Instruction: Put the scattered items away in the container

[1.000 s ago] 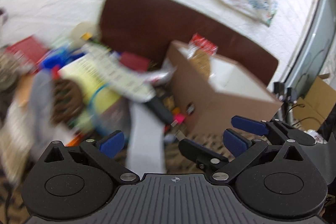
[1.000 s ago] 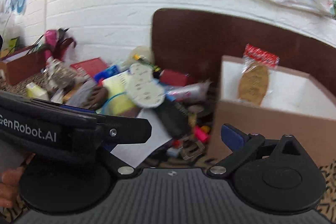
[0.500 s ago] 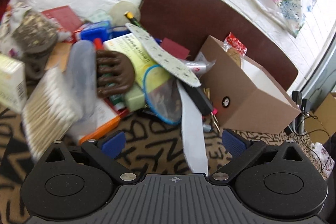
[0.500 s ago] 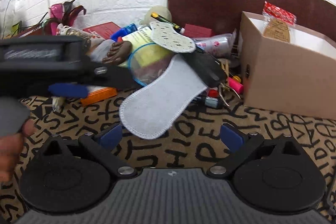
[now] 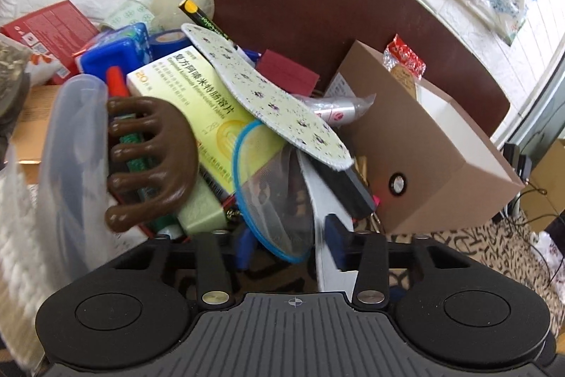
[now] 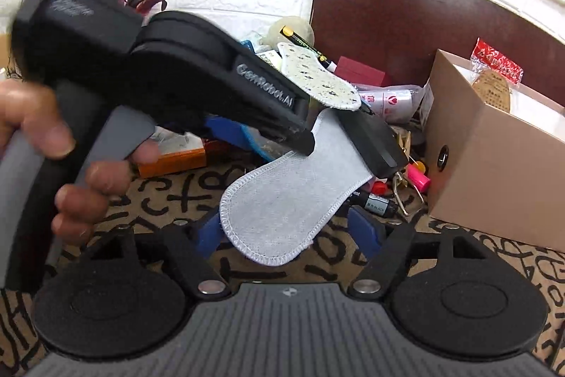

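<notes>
A heap of scattered items lies against the wall beside a brown cardboard box point(image 5: 434, 165), also in the right wrist view point(image 6: 494, 172). My left gripper point(image 5: 289, 239) is open, its blue pads on either side of a blue-rimmed mesh pouch point(image 5: 272, 196), with a grey insole point(image 5: 325, 235) by its right pad. A floral insole point(image 5: 268, 94), a yellow medicine box point(image 5: 197, 101) and a brown claw comb point(image 5: 152, 158) lie above. My right gripper point(image 6: 287, 232) is open around the grey insole's point(image 6: 282, 204) near end.
The left gripper body and the hand holding it point(image 6: 176, 83) fill the left of the right wrist view. A packet with a red top point(image 6: 494, 76) stands in the box. A dark brown board point(image 5: 335, 9) leans on the white brick wall. A patterned cloth point(image 6: 169, 196) covers the table.
Both grippers moved forward and down into the heap. The left one now straddles the mesh pouch; the right one reached the grey insole's end. The left gripper crosses the right view.
</notes>
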Motion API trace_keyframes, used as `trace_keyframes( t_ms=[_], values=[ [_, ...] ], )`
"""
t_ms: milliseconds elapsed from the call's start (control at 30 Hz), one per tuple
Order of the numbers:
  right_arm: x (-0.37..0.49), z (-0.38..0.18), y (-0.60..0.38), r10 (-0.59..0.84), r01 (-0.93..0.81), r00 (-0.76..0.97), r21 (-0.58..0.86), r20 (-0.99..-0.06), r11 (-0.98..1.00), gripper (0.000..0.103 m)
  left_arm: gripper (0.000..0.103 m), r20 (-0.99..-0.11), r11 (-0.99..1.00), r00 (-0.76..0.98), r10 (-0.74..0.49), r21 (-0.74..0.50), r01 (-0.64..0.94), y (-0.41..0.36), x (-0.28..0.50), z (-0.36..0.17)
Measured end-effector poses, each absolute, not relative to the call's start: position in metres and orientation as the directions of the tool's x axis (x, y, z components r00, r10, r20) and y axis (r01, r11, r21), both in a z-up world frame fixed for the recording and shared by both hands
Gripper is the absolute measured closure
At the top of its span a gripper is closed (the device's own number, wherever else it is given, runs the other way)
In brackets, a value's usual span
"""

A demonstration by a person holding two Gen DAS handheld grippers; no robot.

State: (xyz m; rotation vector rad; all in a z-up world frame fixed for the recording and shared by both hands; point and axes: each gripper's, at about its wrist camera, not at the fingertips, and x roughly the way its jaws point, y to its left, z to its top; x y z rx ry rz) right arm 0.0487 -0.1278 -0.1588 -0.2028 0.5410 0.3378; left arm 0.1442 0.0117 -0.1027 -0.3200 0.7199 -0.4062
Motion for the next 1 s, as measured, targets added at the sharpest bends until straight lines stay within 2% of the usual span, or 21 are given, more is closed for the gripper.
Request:
trace_keyframes(
  t_ms=[67, 100, 133, 167, 200, 233, 333, 500, 600, 833, 867, 900, 1000],
  values=[
    [0.047, -0.158, -0.127, 0.264, -0.379, 0.797, -0.110, -0.543, 0.919, 0.050, 0.089, -0.577, 0.868, 0.660, -0.481, -0.421, 0.265, 0.008, 0.149, -0.104],
    [0.045, -0.157, -0.126, 0.271, -0.390, 0.791, -0.112, -0.548, 0.914, 0.056, 0.092, -0.573, 0.865, 0.661, -0.486, -0.423, 0.269, 0.007, 0.149, -0.105],
    [0.043, -0.156, -0.126, 0.284, -0.405, 0.784, -0.108, -0.552, 0.908, 0.070, 0.094, -0.569, 0.867, 0.665, -0.485, -0.415, 0.277, 0.006, 0.146, -0.104],
    [0.040, -0.154, -0.126, 0.293, -0.415, 0.779, -0.106, -0.554, 0.904, 0.078, 0.098, -0.564, 0.868, 0.669, -0.485, -0.404, 0.289, 0.004, 0.143, -0.103],
    [0.036, -0.152, -0.127, 0.291, -0.416, 0.782, -0.114, -0.551, 0.902, 0.080, 0.103, -0.560, 0.869, 0.672, -0.485, -0.395, 0.298, 0.003, 0.139, -0.102],
    [0.033, -0.150, -0.127, 0.282, -0.412, 0.788, -0.128, -0.547, 0.902, 0.087, 0.103, -0.553, 0.868, 0.677, -0.487, -0.392, 0.304, 0.004, 0.135, -0.100],
    [0.022, -0.142, -0.133, 0.280, -0.415, 0.792, -0.142, -0.543, 0.898, 0.093, 0.103, -0.530, 0.868, 0.694, -0.488, -0.379, 0.321, 0.008, 0.115, -0.091],
    [-0.009, -0.137, -0.141, 0.344, -0.500, 0.739, -0.129, -0.579, 0.857, 0.093, 0.103, -0.510, 0.865, 0.702, -0.498, -0.347, 0.362, 0.024, 0.063, -0.081],
    [-0.034, -0.142, -0.141, 0.404, -0.589, 0.660, -0.104, -0.633, 0.801, 0.093, 0.103, -0.541, 0.873, 0.686, -0.487, -0.322, 0.365, 0.037, 0.030, -0.087],
    [-0.060, -0.146, -0.141, 0.441, -0.637, 0.589, -0.052, -0.677, 0.769, 0.078, 0.101, -0.629, 0.912, 0.666, -0.401, -0.341, 0.228, 0.082, -0.008, -0.114],
    [-0.060, -0.145, -0.141, 0.446, -0.633, 0.583, -0.036, -0.679, 0.773, 0.075, 0.086, -0.638, 0.911, 0.659, -0.397, -0.358, 0.202, 0.089, -0.008, -0.117],
    [-0.059, -0.144, -0.142, 0.451, -0.629, 0.579, -0.020, -0.680, 0.777, 0.073, 0.077, -0.646, 0.913, 0.657, -0.389, -0.368, 0.178, 0.094, -0.008, -0.119],
    [-0.061, -0.137, -0.142, 0.473, -0.622, 0.583, 0.012, -0.660, 0.783, 0.066, 0.075, -0.644, 0.914, 0.666, -0.375, -0.377, 0.149, 0.104, -0.013, -0.122]
  ],
)
